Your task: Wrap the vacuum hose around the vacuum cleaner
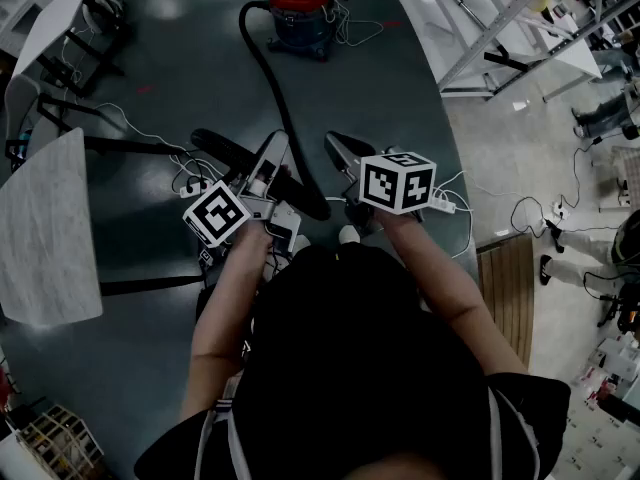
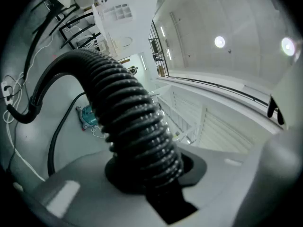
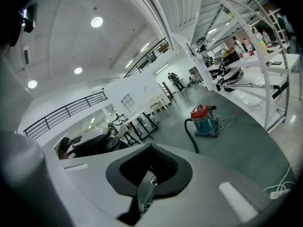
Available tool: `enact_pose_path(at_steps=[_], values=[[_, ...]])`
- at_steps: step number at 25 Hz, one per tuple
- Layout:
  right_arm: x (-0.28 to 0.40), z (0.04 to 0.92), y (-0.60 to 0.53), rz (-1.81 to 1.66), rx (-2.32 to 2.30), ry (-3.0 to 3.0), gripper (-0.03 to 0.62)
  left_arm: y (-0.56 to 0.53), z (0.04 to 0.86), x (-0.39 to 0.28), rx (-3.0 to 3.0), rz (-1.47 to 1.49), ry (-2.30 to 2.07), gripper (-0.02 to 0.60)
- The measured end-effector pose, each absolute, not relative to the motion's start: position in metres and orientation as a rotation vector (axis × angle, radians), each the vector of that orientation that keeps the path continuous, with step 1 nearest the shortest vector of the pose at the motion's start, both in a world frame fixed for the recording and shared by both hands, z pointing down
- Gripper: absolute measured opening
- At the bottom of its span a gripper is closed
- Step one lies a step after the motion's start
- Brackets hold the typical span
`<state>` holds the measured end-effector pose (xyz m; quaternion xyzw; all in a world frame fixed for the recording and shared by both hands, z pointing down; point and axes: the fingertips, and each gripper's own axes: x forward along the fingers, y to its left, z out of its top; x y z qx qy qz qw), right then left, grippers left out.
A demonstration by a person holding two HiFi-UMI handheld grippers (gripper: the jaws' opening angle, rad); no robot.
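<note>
Nearest the person, the left tongs [image 2: 151, 174] are clenched on the ribbed black vacuum hose [image 2: 128, 108], which rises out of the jaws and arches away toward the floor. Just beside them, the right tongs [image 3: 149, 174] are clenched on nothing, with the jaws brought together and pointed slightly downward. A white power strip [image 1: 445, 205] with trailing cables is seen on the dark floor [image 1: 180, 78] close to the person. From the grip the hose is carried in a long curve across the floor to the red-topped vacuum cleaner [image 1: 300, 13], which stands well apart, its white power cord [image 1: 355, 30] lying loose beside it. No turn of hose is yet laid round the canister. If the hose is hauled from this distance, the canister could be dragged or tipped. The hose could also be snagged on the floor cables, and the loose cord could be trapped under the first coil.
</note>
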<state>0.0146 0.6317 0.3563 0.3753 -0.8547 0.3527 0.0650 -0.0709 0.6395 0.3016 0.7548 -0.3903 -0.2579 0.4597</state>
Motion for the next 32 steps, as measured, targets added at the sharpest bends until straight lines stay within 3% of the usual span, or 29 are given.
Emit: enact_pose_path(at_steps=[18, 32], values=[[0.013, 0.36, 0.624, 1.003, 1.165, -2.567, -0.003, 0.632, 0.301, -0.074, 1.863, -0.609, -0.93, 0.112], [-0.041, 0.384, 0.622, 0.972, 1.108, -2.478, -0.003, 0.632, 0.316, -0.143, 1.846, -0.544, -0.896, 0.112]])
